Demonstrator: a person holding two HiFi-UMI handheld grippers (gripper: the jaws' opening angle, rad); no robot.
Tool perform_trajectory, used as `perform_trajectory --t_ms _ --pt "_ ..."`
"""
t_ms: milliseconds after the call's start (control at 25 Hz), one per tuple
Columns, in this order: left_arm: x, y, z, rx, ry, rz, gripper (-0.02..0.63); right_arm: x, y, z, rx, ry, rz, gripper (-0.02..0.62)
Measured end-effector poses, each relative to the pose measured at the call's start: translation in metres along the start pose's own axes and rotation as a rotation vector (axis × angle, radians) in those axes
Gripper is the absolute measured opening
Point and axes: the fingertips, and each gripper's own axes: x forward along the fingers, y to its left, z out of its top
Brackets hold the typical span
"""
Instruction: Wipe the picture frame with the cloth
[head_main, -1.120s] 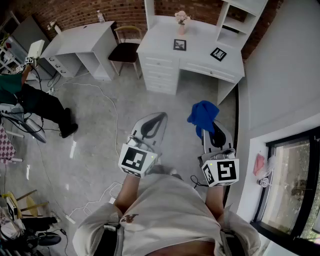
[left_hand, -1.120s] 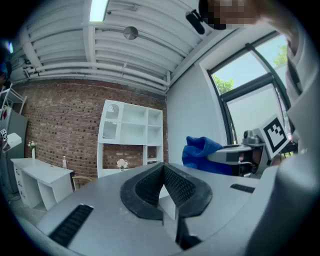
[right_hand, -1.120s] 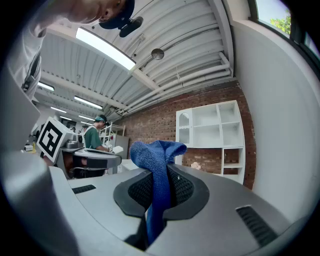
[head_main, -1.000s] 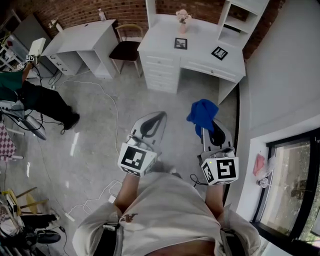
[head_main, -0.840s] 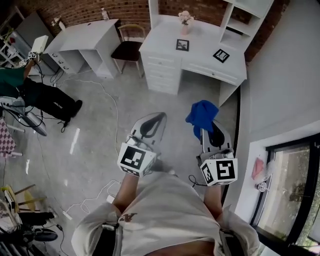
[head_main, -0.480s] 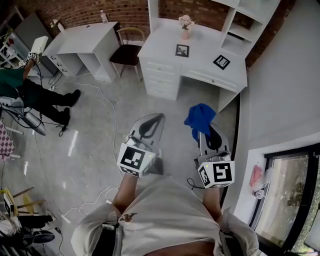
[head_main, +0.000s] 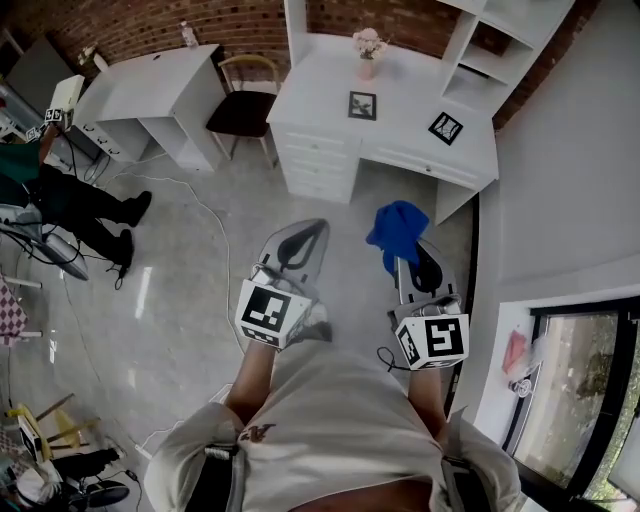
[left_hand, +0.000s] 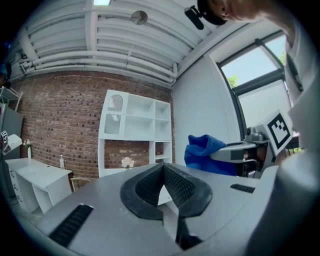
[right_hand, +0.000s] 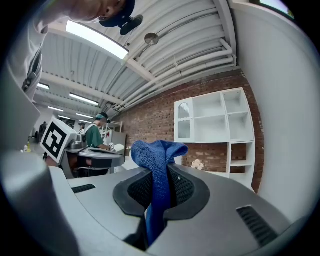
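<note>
Pinched the blue cloth (right_hand: 159, 165) in the right gripper (right_hand: 159, 197), jaws closed on its middle, with a bunched fold standing above the pads and the rest trailing below. Carried the left gripper (left_hand: 164, 187) with jaws pressed together on nothing, only the room showing beyond them. Held both grippers out in front, side by side but apart, over bare floor (head_main: 200, 300).

Moved forward during the last second or so. In the head view, brought the white desk (head_main: 320, 85) lower in the picture and slightly nearer, and the picture frame (head_main: 362, 105) down with it. Left the grippers and cloth as they were, with no change in grip.

Found the picture frame on the desk top near its middle, just in front of a small vase of flowers (head_main: 367, 45). Could not tell from above whether it was upright or lying flat. Remained well apart from it, with open floor between.

Judged this as approach only, with no wiping begun and no contact with the frame. Likely still needed: closing the gap to the desk, lifting the cloth to the frame, and perhaps steadying the frame with the empty left gripper.
</note>
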Motion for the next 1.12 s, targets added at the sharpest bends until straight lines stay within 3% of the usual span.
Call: perform_trajectory --t_ms 680,1120 --pt "0.068 0.075 -0.010 -0.005 0.018 -0.103 0.000 0.096 -0.017 -0.012 0.013 0.040 -0.083 0.028" --pt "0.118 0.095 -0.014 -0.007 0.028 -0.089 0.000 0.137 -0.055 -0.020 0.018 0.044 -0.073 0.028"
